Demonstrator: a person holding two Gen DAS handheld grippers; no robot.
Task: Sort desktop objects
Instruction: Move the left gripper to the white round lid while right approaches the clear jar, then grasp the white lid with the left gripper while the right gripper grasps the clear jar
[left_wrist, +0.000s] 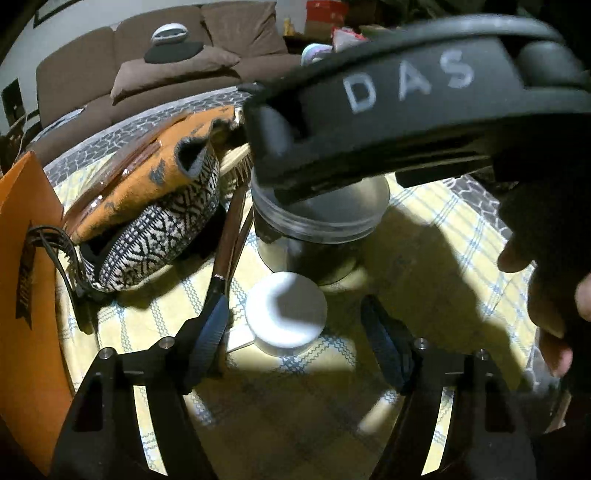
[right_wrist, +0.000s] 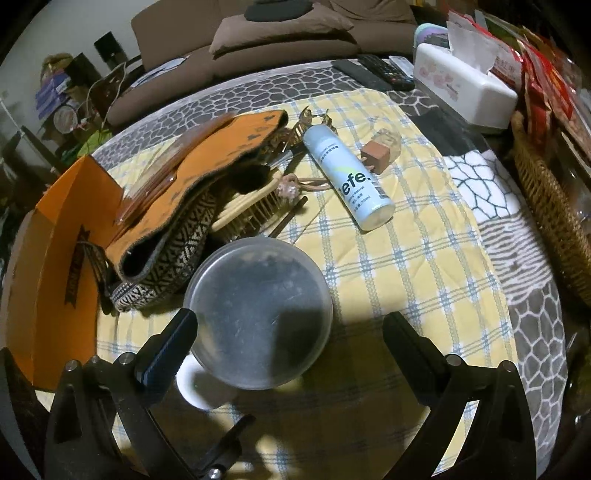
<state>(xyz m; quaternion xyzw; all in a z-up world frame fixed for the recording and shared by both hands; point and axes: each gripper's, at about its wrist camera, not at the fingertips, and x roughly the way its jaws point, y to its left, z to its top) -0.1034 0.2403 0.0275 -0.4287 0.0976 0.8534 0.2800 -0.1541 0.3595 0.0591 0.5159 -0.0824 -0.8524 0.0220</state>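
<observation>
The left gripper (left_wrist: 291, 325) hangs low in the frame over a small white jar (left_wrist: 286, 312), its jaws about two-thirds open on either side of the cap and not pressing on it. The jar stands at lower centre on the checked cloth (left_wrist: 424, 221) of the desk, just in front of a taller clear lidded tub (left_wrist: 317, 225). It looks light, rigid and smooth, so it could slip; the safest hold is probably across the cap's round sides, squarely and low. The right gripper (right_wrist: 290, 343) has its jaws wide apart and empty, straddling the tub's grey lid (right_wrist: 258, 314) at centre frame. That tub looks like thin plastic, likely to flex, and is best taken at the rim.
</observation>
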